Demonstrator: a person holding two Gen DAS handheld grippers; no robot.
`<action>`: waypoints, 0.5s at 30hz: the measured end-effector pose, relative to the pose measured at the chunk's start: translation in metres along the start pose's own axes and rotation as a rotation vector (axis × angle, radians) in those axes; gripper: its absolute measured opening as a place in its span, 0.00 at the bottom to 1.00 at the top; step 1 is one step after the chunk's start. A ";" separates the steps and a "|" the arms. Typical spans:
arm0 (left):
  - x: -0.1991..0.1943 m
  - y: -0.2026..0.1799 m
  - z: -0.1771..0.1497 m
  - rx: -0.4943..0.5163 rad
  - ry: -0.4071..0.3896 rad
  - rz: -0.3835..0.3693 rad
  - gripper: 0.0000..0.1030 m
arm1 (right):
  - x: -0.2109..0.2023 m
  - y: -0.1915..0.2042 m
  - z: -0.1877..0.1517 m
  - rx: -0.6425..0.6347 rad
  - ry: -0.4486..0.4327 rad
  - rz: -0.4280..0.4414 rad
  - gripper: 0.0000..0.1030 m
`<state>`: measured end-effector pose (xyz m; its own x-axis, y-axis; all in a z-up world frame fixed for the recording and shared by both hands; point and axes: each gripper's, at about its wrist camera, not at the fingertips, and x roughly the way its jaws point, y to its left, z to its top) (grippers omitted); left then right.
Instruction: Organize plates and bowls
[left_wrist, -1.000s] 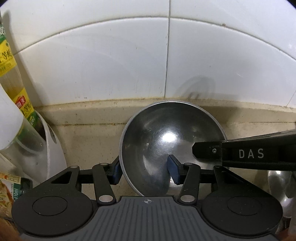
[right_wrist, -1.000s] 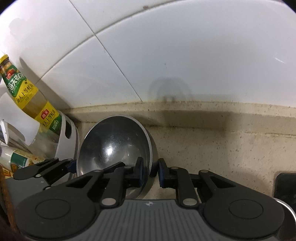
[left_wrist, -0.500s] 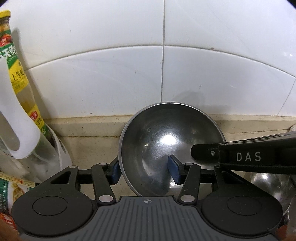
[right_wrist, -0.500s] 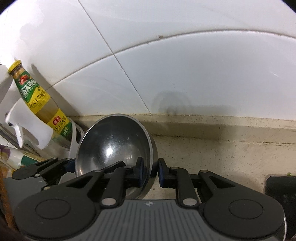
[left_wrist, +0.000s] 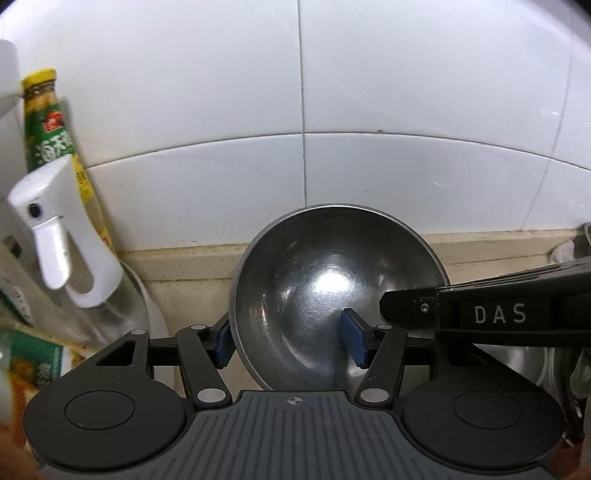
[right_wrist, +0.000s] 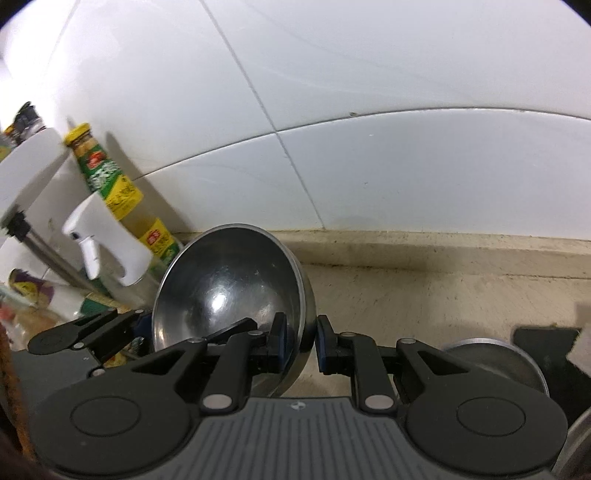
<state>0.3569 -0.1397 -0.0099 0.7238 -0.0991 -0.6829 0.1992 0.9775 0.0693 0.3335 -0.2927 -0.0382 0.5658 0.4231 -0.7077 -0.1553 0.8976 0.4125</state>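
A steel bowl (left_wrist: 332, 280) hangs tilted above the counter, its hollow facing both cameras. My right gripper (right_wrist: 300, 345) is shut on the steel bowl (right_wrist: 221, 291), one pad inside the rim and one outside. In the left wrist view its finger marked DAS (left_wrist: 480, 314) reaches onto the bowl's right rim. My left gripper (left_wrist: 288, 343) straddles the near left rim and its jaws are opening. Its left pad sits against the outer wall. The right pad (left_wrist: 352, 341) stands inside the bowl, apart from the wall.
A white tiled wall (left_wrist: 369, 92) rises close behind. A green-and-yellow sauce bottle (left_wrist: 48, 140), a white spray bottle (left_wrist: 62, 229) and packets crowd the left. On the beige counter (right_wrist: 443, 295), another steel dish (right_wrist: 495, 354) and a black object (right_wrist: 546, 343) sit at the right.
Both grippers have lifted the bowl up from the counter; the wall joint and the bottles have slid down in both views. The left jaws stand a little wider.
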 end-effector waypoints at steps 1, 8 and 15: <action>-0.006 -0.001 -0.004 -0.002 -0.002 -0.004 0.63 | -0.004 0.004 -0.003 -0.001 -0.002 0.000 0.14; -0.029 -0.006 -0.030 0.010 0.008 -0.019 0.64 | -0.025 0.019 -0.031 -0.006 0.011 -0.011 0.14; -0.027 -0.008 -0.053 0.017 0.055 -0.037 0.65 | -0.028 0.020 -0.056 0.014 0.066 -0.025 0.14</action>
<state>0.3010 -0.1352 -0.0307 0.6784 -0.1245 -0.7240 0.2369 0.9700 0.0553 0.2686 -0.2801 -0.0423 0.5147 0.4080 -0.7541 -0.1297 0.9065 0.4019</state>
